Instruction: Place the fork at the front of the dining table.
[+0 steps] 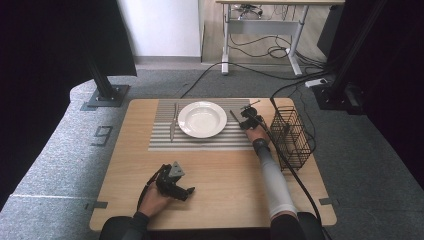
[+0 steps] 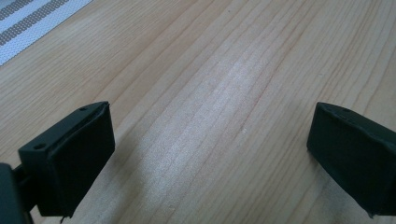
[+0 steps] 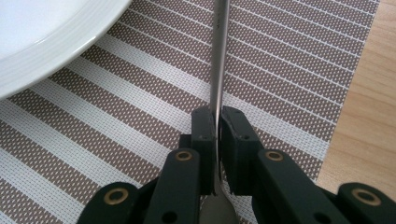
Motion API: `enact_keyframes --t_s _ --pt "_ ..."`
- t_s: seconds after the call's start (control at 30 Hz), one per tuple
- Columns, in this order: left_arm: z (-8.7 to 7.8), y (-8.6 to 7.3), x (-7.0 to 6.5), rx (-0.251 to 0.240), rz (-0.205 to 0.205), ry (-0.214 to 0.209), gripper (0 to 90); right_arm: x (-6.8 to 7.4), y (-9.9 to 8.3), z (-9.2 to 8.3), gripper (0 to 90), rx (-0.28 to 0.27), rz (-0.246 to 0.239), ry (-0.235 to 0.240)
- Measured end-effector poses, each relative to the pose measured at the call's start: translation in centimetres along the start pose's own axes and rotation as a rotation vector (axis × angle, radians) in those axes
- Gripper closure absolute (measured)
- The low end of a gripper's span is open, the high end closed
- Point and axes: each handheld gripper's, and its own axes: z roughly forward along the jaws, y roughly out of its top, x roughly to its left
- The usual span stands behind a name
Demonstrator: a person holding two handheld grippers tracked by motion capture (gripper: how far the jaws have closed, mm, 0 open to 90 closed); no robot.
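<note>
Farthest left on your table (image 1: 125, 200), your left gripper (image 1: 187, 192) rests low near the front edge on the bare wood, held in your left hand (image 1: 152, 201); its jaws stand wide apart with nothing between them, as the left gripper view shows over plain wood grain. Beyond it lies the striped placemat (image 1: 162, 142), with a knife (image 1: 173, 121) lying along its left part, just left of the white plate (image 1: 202, 119) at the mat's middle. Right of the plate, your right gripper (image 3: 218, 126) has its jaws pressed together on the thin metal handle of a piece of cutlery (image 3: 219, 56), which hangs just over the mat's right part beside the plate rim; I can't tell whether it's a spoon or a fork. Farthest right, the black wire basket (image 1: 291, 137) stands at the table's right edge, near your right forearm
</note>
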Motion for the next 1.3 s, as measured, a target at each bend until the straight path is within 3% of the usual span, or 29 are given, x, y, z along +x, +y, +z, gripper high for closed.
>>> enact_keyframes --t_s 0.17,0.33,0.53,0.63,0.83,0.93,1.17,1.3 --pt "0.0 0.0 0.0 0.001 0.000 -0.001 0.7 0.0 0.0 0.0 81.1 0.002 0.001 0.022" --pt "0.0 0.0 0.0 0.001 -0.001 -0.002 0.7 0.0 0.0 -0.4 70.5 0.029 -0.038 -0.030" --pt "0.0 0.0 0.0 0.002 -0.001 -0.002 0.8 -0.1 -0.2 -1.3 70.4 0.033 -0.066 -0.064" --pt "0.0 0.0 0.0 0.002 -0.002 -0.003 0.8 -0.2 -0.4 -1.7 70.4 0.028 -0.055 -0.064" --pt "0.0 0.0 0.0 0.003 -0.002 -0.004 0.9 -0.2 -1.5 -3.6 53.3 0.021 -0.020 -0.075" --pt "0.1 0.1 -0.1 0.002 0.000 -0.007 0.9 0.3 -2.2 -4.3 49.4 0.029 -0.019 -0.077" --pt "0.1 0.1 -0.2 0.003 0.003 -0.008 1.0 0.7 -3.6 -5.6 50.0 0.049 -0.009 -0.121" --pt "0.1 0.1 -0.2 0.003 0.003 -0.008 1.0 0.8 -4.1 -5.8 55.6 0.063 -0.013 -0.100"
